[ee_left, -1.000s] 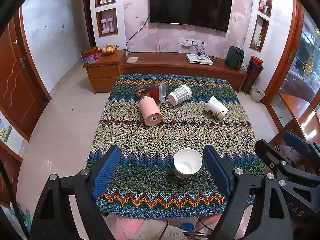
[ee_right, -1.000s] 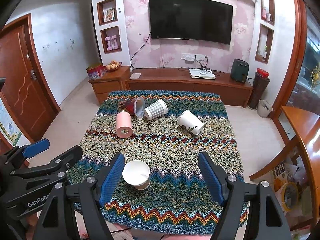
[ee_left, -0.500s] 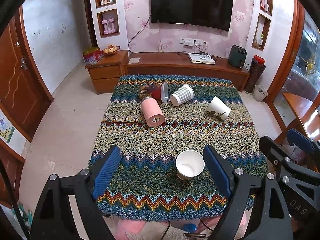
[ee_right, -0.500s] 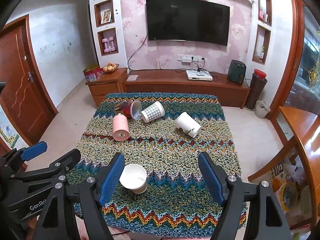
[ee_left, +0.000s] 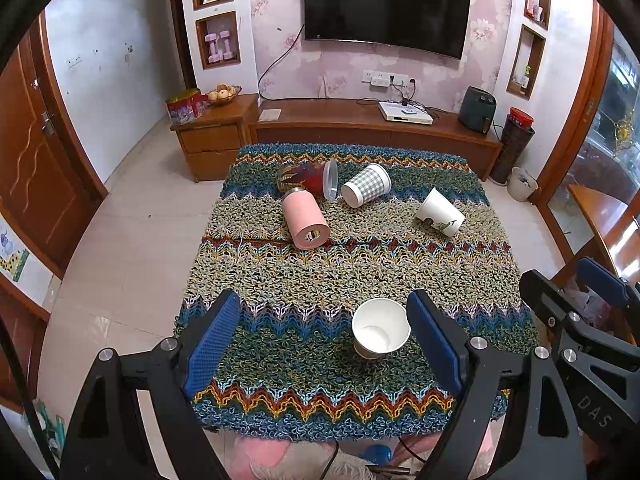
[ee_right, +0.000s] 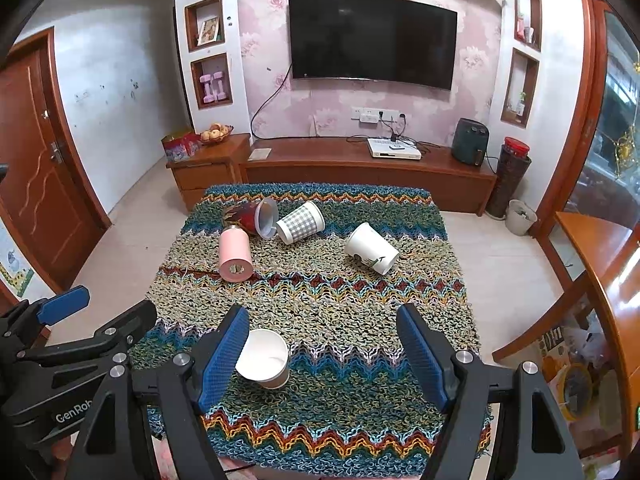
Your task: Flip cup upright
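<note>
A white paper cup (ee_left: 381, 329) stands upright near the table's front edge; in the right wrist view it (ee_right: 265, 360) sits beside the left finger. Further back lie a pink cup (ee_left: 304, 220), a red patterned cup (ee_left: 310, 178), a checked cup (ee_left: 366, 191) and a white cup with a leaf print (ee_left: 440, 213), all on their sides. In the right wrist view they are the pink (ee_right: 235, 255), red (ee_right: 252, 216), checked (ee_right: 301, 223) and white (ee_right: 371, 249) cups. My left gripper (ee_left: 324, 340) and right gripper (ee_right: 323, 356) are both open and empty, held above the front edge.
The table carries a thick knitted zigzag cloth (ee_left: 320, 280). A wooden TV bench (ee_left: 360, 124) stands behind it, with a small cabinet (ee_left: 212, 136) to its left. A wooden table edge (ee_right: 600, 264) is at the right, and a door (ee_right: 36, 168) at the left.
Both grippers have drawn back and risen a little from the table. The upright paper cup stays in place. The lying cups have not moved.
</note>
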The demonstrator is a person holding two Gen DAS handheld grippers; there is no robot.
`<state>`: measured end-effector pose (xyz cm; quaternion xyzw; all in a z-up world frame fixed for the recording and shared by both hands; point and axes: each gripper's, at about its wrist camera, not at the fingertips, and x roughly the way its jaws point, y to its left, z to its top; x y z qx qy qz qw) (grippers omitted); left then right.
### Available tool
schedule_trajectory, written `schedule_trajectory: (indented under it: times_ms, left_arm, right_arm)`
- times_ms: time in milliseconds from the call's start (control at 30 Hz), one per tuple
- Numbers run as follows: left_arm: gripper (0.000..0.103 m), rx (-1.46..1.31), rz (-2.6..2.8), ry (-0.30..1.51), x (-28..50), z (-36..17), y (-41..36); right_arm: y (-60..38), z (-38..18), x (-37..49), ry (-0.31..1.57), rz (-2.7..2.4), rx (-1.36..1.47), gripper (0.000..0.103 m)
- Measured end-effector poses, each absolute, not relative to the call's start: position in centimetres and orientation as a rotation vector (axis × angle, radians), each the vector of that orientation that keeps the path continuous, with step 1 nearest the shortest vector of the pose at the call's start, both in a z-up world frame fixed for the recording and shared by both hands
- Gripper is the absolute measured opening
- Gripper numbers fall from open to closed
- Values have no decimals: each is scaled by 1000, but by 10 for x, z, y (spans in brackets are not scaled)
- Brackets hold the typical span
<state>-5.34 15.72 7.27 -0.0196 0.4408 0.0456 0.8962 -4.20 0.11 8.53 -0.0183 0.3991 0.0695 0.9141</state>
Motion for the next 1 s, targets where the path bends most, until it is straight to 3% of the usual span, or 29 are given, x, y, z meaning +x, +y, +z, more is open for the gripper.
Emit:
schedule_trajectory:
  times_ms: [1000]
  left_arm:
    - [88, -26, 106, 926, -49, 64, 155]
  right_arm:
    - [1, 72, -36, 833, 104, -47, 77]
